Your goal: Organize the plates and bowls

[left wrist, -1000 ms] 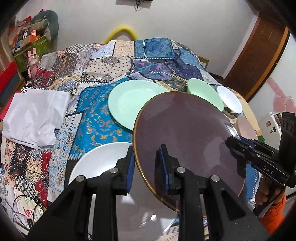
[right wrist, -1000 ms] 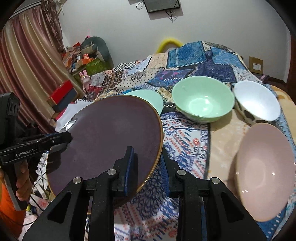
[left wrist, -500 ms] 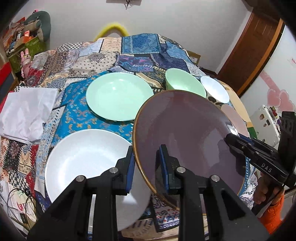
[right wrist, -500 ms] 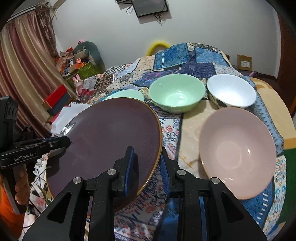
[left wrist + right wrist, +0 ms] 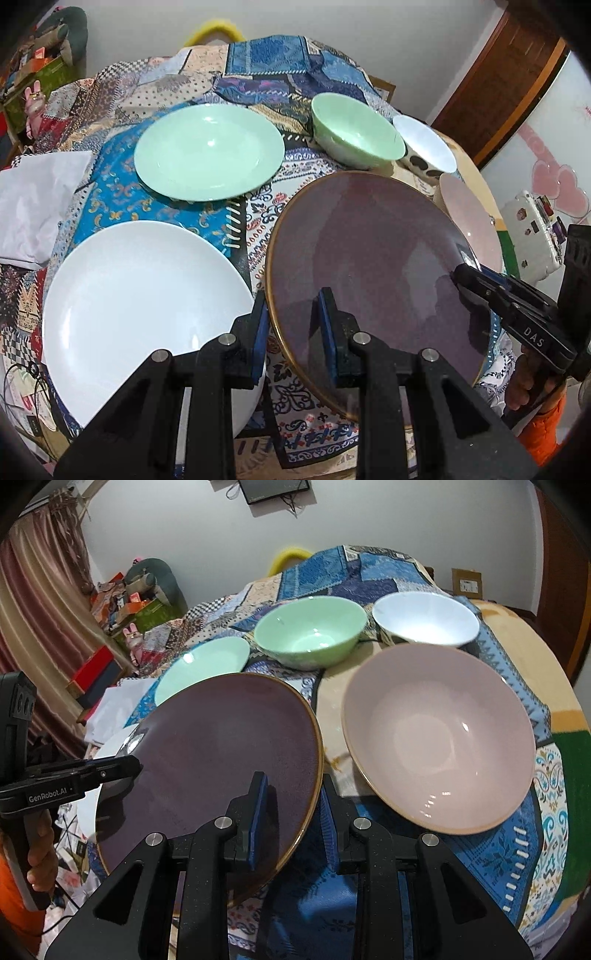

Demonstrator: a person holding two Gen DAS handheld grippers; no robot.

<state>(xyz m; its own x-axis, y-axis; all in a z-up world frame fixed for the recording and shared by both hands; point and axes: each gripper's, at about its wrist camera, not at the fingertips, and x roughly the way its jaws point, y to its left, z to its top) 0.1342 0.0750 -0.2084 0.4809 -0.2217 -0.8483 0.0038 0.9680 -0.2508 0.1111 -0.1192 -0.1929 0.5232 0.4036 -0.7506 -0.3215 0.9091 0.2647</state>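
Observation:
A dark purple plate with a gold rim (image 5: 369, 266) (image 5: 221, 753) is held level above the table by both grippers. My left gripper (image 5: 293, 325) is shut on its left rim, and my right gripper (image 5: 291, 805) is shut on its right rim. The right gripper shows in the left wrist view (image 5: 480, 284), and the left gripper in the right wrist view (image 5: 122, 764). On the table lie a white plate (image 5: 140, 295), a green plate (image 5: 207, 155), a green bowl (image 5: 310, 631), a white bowl (image 5: 424, 618) and a pink bowl (image 5: 439, 734).
A patchwork cloth (image 5: 266, 70) covers the round table. Folded white paper (image 5: 33, 199) lies at the table's left edge. Boxes and toys (image 5: 125, 605) stand by the curtain. A wooden door (image 5: 509, 81) is at the right.
Both grippers have pulled back and up with the purple plate. More of the table shows now: the white plate is fully in view and the pink bowl sits nearer the right camera.

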